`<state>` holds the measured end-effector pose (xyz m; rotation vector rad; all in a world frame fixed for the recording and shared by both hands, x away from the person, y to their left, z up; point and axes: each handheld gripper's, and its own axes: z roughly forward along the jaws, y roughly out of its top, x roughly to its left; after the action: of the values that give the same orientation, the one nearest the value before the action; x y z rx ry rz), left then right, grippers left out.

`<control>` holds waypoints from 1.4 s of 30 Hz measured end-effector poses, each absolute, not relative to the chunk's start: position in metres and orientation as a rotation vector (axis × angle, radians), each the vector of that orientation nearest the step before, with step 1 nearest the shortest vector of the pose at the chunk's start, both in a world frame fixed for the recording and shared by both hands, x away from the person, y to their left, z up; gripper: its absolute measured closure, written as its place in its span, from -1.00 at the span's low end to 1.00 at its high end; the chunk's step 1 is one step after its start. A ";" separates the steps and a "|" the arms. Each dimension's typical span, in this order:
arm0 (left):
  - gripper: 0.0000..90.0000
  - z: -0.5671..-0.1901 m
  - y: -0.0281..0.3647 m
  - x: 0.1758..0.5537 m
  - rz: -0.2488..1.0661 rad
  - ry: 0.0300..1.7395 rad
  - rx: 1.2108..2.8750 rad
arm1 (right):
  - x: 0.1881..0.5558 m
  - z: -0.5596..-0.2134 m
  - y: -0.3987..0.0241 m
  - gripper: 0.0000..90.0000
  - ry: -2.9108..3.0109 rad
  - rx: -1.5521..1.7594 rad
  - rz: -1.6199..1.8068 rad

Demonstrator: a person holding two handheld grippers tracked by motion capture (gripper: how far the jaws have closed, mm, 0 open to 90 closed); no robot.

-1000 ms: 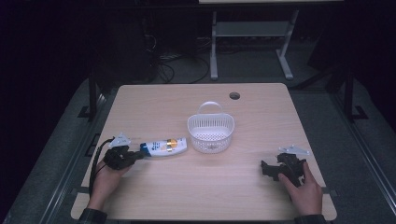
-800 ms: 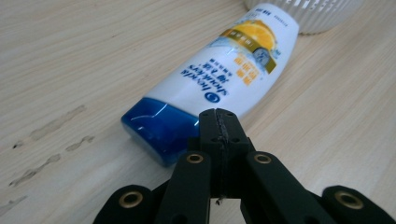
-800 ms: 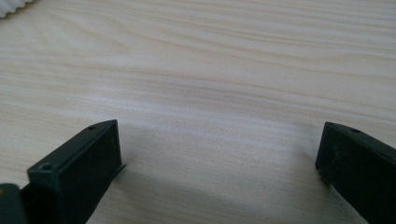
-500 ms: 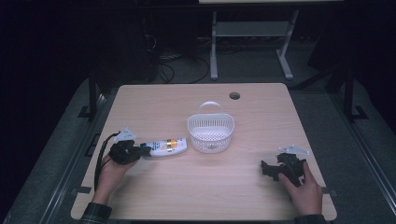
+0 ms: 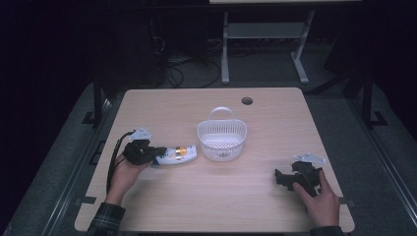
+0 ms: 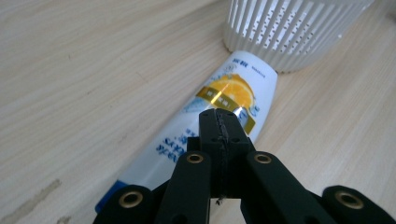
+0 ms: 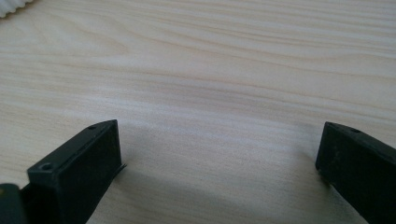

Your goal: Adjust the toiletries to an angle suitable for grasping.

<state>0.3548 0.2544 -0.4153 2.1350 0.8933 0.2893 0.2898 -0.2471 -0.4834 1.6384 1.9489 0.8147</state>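
Note:
A white tube with an orange-fruit label and blue cap [image 5: 178, 153] lies flat on the wooden table, left of a white slatted basket [image 5: 221, 138]. My left gripper [image 5: 160, 151] is at the tube's cap end. In the left gripper view its jaws are shut together, with nothing between them, just over the tube [image 6: 236, 86], whose far end nearly touches the basket [image 6: 289, 28]. My right gripper [image 5: 281, 178] rests at the front right of the table. In the right gripper view it [image 7: 218, 128] stands wide open over bare wood.
The table [image 5: 211, 206] has a round cable hole [image 5: 247, 101] near its far edge. A person's hands hold both grippers from the near side. Dark floor, cables and a metal stand lie beyond the far edge.
My left gripper has moved right and slightly away from the person, up to the cap end of the tube. The tube, basket and right gripper have stayed in place.

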 end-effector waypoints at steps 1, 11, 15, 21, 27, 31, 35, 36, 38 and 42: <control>1.00 -0.415 0.254 0.356 0.283 0.892 2.132 | 0.290 -0.483 -0.247 -1.00 1.949 1.638 0.815; 1.00 -0.413 0.241 0.369 0.275 0.876 2.136 | 0.290 -0.483 -0.247 -1.00 1.949 1.638 0.815; 0.99 -0.411 0.231 0.376 0.269 0.861 2.153 | 0.290 -0.483 -0.247 -1.00 1.949 1.638 0.815; 1.00 -0.411 0.221 0.384 0.259 0.853 2.148 | 0.290 -0.483 -0.247 -1.00 1.948 1.640 0.815; 0.99 -0.411 0.208 0.392 0.254 0.845 2.141 | 0.290 -0.483 -0.247 -1.00 1.949 1.638 0.815; 1.00 -0.414 0.200 0.397 0.240 0.846 2.151 | 0.290 -0.483 -0.247 -1.00 1.949 1.638 0.815; 0.99 -0.417 0.192 0.403 0.236 0.840 2.168 | 0.290 -0.483 -0.247 -1.00 1.949 1.638 0.815; 0.99 -0.417 0.190 0.404 0.237 0.841 2.169 | 0.290 -0.483 -0.247 -1.00 1.949 1.638 0.815; 0.99 -0.420 0.187 0.406 0.231 0.846 2.174 | 0.290 -0.483 -0.247 -1.00 1.949 1.638 0.815; 0.99 -0.426 0.181 0.411 0.225 0.855 2.183 | 0.290 -0.483 -0.247 -1.00 1.949 1.638 0.815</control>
<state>0.4112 0.1812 -0.4258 2.1831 0.8553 0.2245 0.2898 -0.2471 -0.4834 1.6381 1.9488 0.8148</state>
